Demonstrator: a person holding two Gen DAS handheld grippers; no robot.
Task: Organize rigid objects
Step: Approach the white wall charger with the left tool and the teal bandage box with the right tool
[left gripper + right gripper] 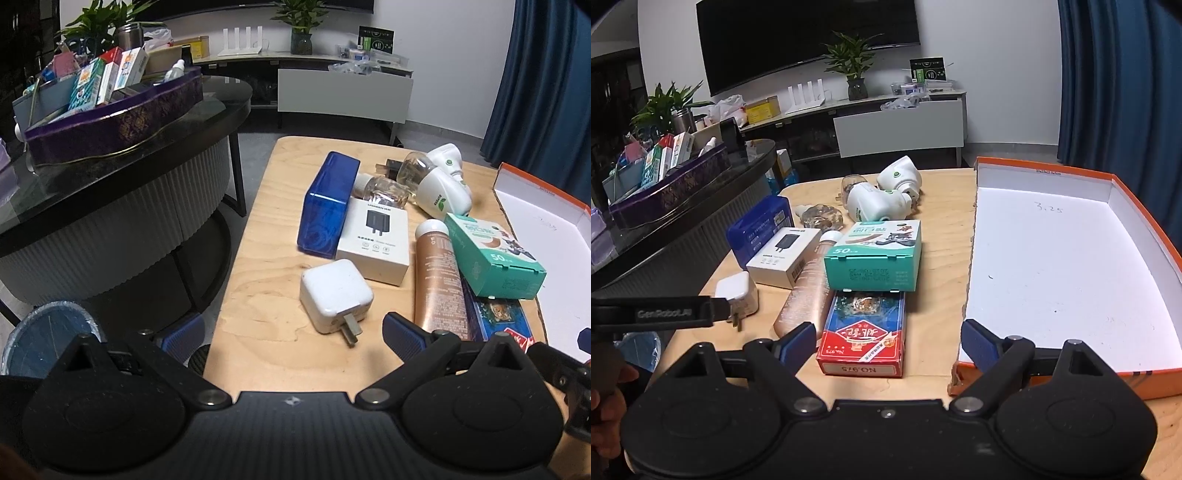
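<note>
On the wooden table (258, 258) lie a white charger plug (334, 293), a white adapter box (375, 242), a blue box (328, 206), a copper tube (437, 280), a teal box (493, 256), a red-and-blue card box (864, 332), a clear glass bottle (384, 188) and two white plug-in devices (445, 184). An empty white tray with orange rim (1067, 273) sits at the right. My left gripper (293, 336) is open, just short of the plug. My right gripper (888, 343) is open, its fingers either side of the card box's near end.
A dark round table (110, 147) stands to the left with a purple basket (110, 122) full of boxes. A bin with a plastic liner (48, 339) sits on the floor at lower left. A TV bench (886, 122) and blue curtain (1119, 81) stand behind.
</note>
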